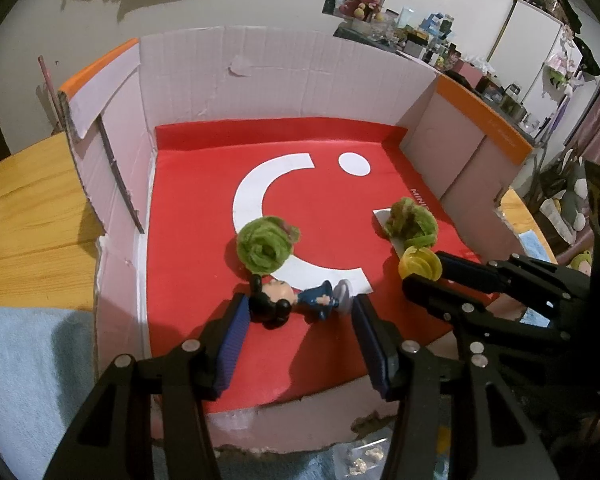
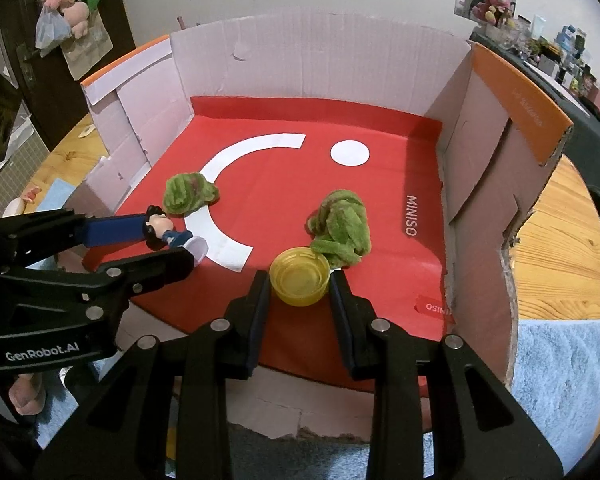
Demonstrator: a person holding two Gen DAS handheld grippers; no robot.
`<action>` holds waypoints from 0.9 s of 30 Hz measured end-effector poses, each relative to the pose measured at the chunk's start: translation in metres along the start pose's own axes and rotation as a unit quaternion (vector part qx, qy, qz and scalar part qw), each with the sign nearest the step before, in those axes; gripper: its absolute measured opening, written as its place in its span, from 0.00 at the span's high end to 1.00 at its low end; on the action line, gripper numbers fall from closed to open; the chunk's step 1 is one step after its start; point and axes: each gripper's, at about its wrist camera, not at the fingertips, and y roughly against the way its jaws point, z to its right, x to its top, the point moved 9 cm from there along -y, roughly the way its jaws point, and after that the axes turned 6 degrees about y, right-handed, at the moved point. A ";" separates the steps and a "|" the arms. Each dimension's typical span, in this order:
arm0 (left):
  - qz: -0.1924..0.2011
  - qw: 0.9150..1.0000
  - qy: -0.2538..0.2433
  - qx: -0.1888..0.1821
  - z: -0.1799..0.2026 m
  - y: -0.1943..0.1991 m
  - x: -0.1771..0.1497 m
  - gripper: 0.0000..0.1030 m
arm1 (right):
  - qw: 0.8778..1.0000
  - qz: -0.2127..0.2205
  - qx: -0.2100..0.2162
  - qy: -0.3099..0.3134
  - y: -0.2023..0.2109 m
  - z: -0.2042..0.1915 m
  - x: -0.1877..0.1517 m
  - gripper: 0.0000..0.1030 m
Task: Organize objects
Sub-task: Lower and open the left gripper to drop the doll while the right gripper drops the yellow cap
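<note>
Your left gripper (image 1: 298,306) is spread wide, with the toy figure (image 1: 290,300) lying on its side between the fingertips, untouched by the pads. Your right gripper (image 2: 299,286) brackets the yellow cap (image 2: 299,282), both pads against its sides. One green fuzzy bundle (image 2: 342,228) sits just beyond the cap, the other (image 1: 266,244) just beyond the figure.
</note>
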 end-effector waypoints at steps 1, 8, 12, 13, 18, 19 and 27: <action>0.000 1.000 0.000 -0.001 0.000 0.001 -0.001 0.46 | 1.000 0.001 -0.001 0.000 0.000 0.000 0.000 0.72; 0.003 1.000 0.001 -0.002 0.001 0.004 -0.002 0.45 | 1.000 0.006 -0.003 0.001 0.004 0.000 0.001 0.71; 0.006 1.000 0.001 -0.002 0.002 0.007 -0.002 0.44 | 1.000 0.009 -0.004 0.001 0.006 0.000 -0.001 0.71; 0.008 1.000 0.001 -0.002 0.002 0.008 -0.002 0.44 | 1.000 0.010 -0.005 0.001 0.007 0.000 -0.001 0.71; 0.013 1.000 0.002 -0.006 0.002 0.015 -0.003 0.42 | 1.000 0.015 -0.004 0.002 0.011 -0.001 -0.002 0.70; 0.014 1.000 0.002 -0.007 0.003 0.016 -0.003 0.42 | 1.000 0.017 -0.004 0.001 0.013 -0.001 -0.003 0.70; 0.029 1.000 0.009 -0.009 0.000 0.029 -0.006 0.31 | 0.999 0.031 0.001 0.006 0.024 -0.011 -0.004 0.48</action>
